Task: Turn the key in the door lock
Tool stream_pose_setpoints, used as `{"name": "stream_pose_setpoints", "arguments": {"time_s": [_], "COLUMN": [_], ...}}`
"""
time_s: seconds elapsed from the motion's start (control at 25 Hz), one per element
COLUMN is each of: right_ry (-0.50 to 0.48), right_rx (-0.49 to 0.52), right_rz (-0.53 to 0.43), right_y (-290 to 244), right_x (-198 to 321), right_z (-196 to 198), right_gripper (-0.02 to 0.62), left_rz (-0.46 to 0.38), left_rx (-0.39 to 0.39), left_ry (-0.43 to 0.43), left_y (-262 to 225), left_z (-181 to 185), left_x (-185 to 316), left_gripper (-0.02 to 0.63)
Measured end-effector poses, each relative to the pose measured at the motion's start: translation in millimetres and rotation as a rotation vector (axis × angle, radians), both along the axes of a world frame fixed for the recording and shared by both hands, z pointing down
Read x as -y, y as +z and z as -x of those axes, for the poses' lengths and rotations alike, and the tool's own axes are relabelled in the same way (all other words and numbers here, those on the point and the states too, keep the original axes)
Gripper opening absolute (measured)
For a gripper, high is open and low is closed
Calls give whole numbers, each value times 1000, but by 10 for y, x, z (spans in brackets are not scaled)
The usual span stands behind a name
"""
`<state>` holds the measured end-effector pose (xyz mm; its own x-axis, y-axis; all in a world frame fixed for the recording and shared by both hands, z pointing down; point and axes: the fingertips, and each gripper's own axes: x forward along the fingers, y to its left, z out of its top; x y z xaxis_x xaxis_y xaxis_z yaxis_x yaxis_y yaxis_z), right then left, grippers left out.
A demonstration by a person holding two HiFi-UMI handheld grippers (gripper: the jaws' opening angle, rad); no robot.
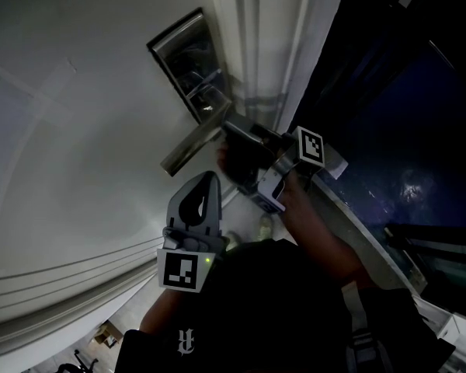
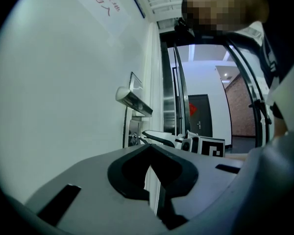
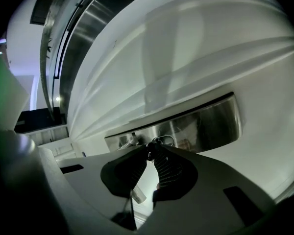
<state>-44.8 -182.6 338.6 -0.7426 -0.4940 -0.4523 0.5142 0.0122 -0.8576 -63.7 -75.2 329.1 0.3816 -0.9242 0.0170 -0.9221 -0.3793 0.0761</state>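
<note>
Head view: the right gripper (image 1: 229,130) reaches the steel lock plate (image 1: 188,57) on the white door (image 1: 78,130), beside the lever handle (image 1: 188,152). The left gripper (image 1: 206,186) is nearer and apart from them.

Left gripper view: its jaws are pressed together with nothing between them. The red Chinese writing (image 2: 95,4) on the wall is too cropped to read.

Right gripper view: the jaws are clenched on the key (image 3: 149,149) at the plate, with its ring (image 3: 163,137) showing.

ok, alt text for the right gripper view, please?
The right gripper is shut on a small key at a brushed-steel lock plate, with the key's wire ring showing just past the fingers. The plate sits on a white door.
</note>
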Motion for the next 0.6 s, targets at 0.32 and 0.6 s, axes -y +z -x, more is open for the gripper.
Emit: {"name": "stream_pose_setpoints", "arguments": {"time_s": [0.32, 0.6], "right_ry": [31, 65], "right_rx": [201, 167], "right_rz": [31, -81], "right_y": [-8, -16], "right_x": [-6, -25], "right_z": [-10, -36], "right_gripper": [52, 63], "left_rz": [8, 10], "left_rx": [16, 14], "left_ry": [-10, -9], "left_y": [6, 10], "left_z": [33, 55], "left_x": [-13, -21], "left_gripper": [6, 6]}}
